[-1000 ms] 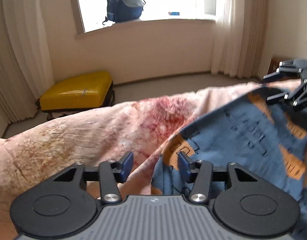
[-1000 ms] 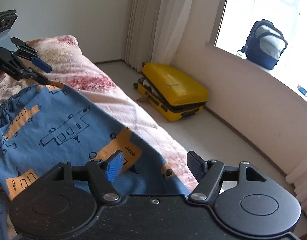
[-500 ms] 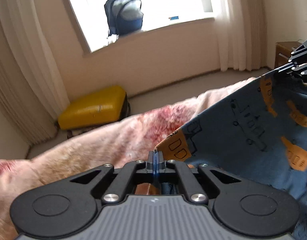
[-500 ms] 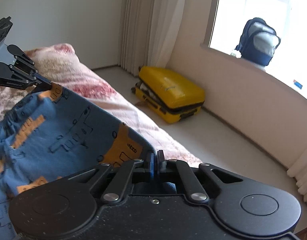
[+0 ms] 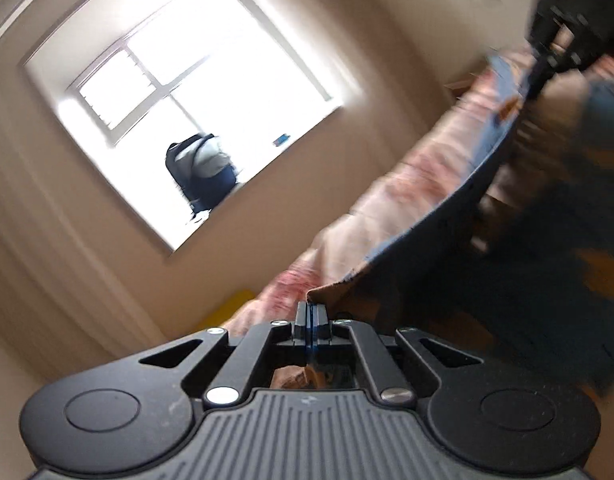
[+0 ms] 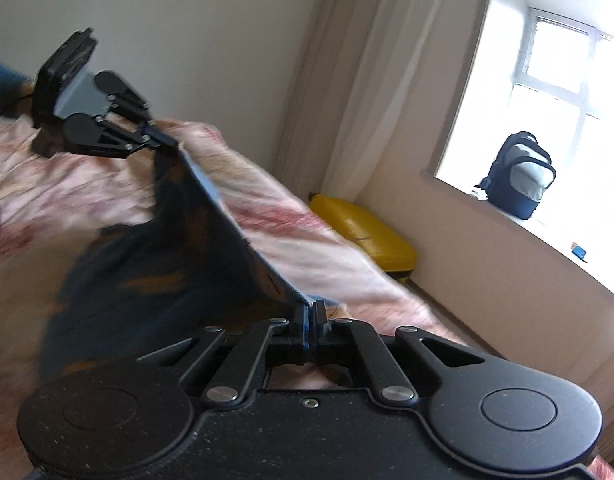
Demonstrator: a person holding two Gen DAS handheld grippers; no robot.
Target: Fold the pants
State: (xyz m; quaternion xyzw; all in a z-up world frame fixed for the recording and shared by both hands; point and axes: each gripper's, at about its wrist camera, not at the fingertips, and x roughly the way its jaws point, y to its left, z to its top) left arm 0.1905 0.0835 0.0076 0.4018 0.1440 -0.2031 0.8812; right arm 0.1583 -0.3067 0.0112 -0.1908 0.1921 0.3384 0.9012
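Note:
The blue pants with orange patches [image 6: 167,264] hang lifted above the bed, stretched between both grippers, their shaded side toward the cameras. My left gripper [image 5: 311,308] is shut on one corner of the pants [image 5: 487,280]; it also shows in the right wrist view [image 6: 163,140] at the upper left. My right gripper [image 6: 310,312] is shut on the other corner; it shows blurred in the left wrist view [image 5: 547,60] at the upper right. The lower part of the pants is blurred.
The bed with a pink floral cover [image 6: 299,236] lies under the pants. A yellow suitcase [image 6: 367,236] sits on the floor by the wall. A blue backpack [image 6: 519,176] stands on the window sill. Curtains [image 6: 347,80] hang beside the window.
Both grippers shut on the pants' corners, then lifted and tilted, raising the pants off the bed and pulling the edge taut. Both views are now tilted and blurred.

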